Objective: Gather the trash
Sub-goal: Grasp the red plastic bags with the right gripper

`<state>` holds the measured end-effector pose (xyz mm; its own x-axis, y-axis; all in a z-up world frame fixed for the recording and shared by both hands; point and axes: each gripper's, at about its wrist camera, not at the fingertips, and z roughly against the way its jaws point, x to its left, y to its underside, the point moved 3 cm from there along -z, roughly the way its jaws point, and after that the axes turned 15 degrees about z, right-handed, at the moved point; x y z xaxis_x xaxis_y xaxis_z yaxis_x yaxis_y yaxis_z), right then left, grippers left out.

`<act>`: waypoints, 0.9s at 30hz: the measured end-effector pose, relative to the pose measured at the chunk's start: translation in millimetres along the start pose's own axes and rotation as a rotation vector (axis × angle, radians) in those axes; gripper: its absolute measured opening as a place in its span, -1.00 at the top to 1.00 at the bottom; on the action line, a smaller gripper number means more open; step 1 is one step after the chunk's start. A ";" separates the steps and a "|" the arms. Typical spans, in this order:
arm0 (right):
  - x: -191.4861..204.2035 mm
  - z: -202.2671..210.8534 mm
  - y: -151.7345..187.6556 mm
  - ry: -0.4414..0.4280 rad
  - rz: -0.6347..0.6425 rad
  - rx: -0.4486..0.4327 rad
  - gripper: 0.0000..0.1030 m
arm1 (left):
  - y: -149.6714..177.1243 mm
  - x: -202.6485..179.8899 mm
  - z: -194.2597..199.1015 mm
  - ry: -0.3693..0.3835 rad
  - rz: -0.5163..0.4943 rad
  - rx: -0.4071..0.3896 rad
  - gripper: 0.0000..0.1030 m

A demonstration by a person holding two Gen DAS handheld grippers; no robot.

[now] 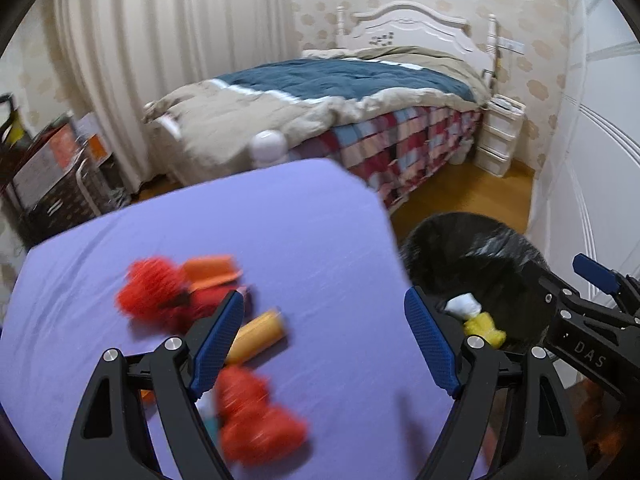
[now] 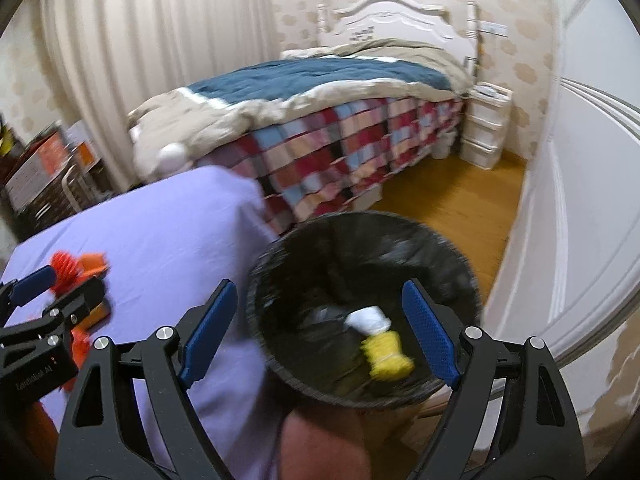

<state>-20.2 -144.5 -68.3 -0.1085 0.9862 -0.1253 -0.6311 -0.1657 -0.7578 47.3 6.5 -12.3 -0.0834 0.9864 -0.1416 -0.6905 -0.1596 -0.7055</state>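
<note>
Jaws wide on both grippers, nothing between them. Left gripper [image 1: 324, 344] over the purple table [image 1: 280, 232] — red and orange trash [image 1: 160, 296] lies there. Right gripper [image 2: 320, 336] above the black bin [image 2: 360, 272] — yellow-and-white wad [image 2: 380, 344] inside.
</note>
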 end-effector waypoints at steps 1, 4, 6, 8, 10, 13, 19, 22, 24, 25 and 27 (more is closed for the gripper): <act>10.0 1.7 1.4 -0.021 0.011 0.000 -0.60 | 2.9 11.9 4.6 -0.012 0.014 0.001 -0.55; 37.3 7.2 3.9 -0.072 0.041 0.001 -0.60 | 10.8 43.6 15.6 -0.061 0.037 -0.002 -0.55; 54.2 10.5 4.2 -0.104 0.059 0.000 -0.60 | 15.8 63.5 22.3 -0.099 0.052 -0.009 -0.55; 72.9 13.4 4.1 -0.136 0.082 -0.002 -0.60 | 19.8 82.5 27.7 -0.136 0.072 -0.018 -0.55; 89.7 16.9 4.4 -0.165 0.099 -0.008 -0.60 | 23.7 104.6 32.7 -0.174 0.106 -0.021 -0.55; 117.8 21.8 5.3 -0.221 0.143 -0.005 -0.60 | 29.5 129.1 38.6 -0.212 0.144 -0.022 -0.55; 169.5 30.6 10.3 -0.298 0.253 -0.002 -0.47 | 43.3 173.8 48.2 -0.284 0.212 -0.024 -0.55; 187.6 26.7 11.2 -0.308 0.291 0.009 -0.39 | 47.6 187.5 50.8 -0.295 0.241 -0.022 -0.55; 198.3 19.6 12.0 -0.314 0.314 0.027 -0.34 | 50.2 193.5 51.8 -0.296 0.254 -0.021 -0.55; 203.1 16.6 13.0 -0.319 0.322 0.035 -0.33 | 51.1 195.7 51.6 -0.293 0.261 -0.019 -0.55; 211.1 9.5 14.8 -0.323 0.335 0.050 -0.27 | 52.2 198.1 50.6 -0.286 0.270 -0.014 -0.55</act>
<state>-59.7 61.2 -99.9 -0.5411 0.8282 -0.1456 -0.5558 -0.4822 -0.6772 -41.6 195.6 -42.0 -0.4587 0.8797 -0.1255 -0.6069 -0.4133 -0.6789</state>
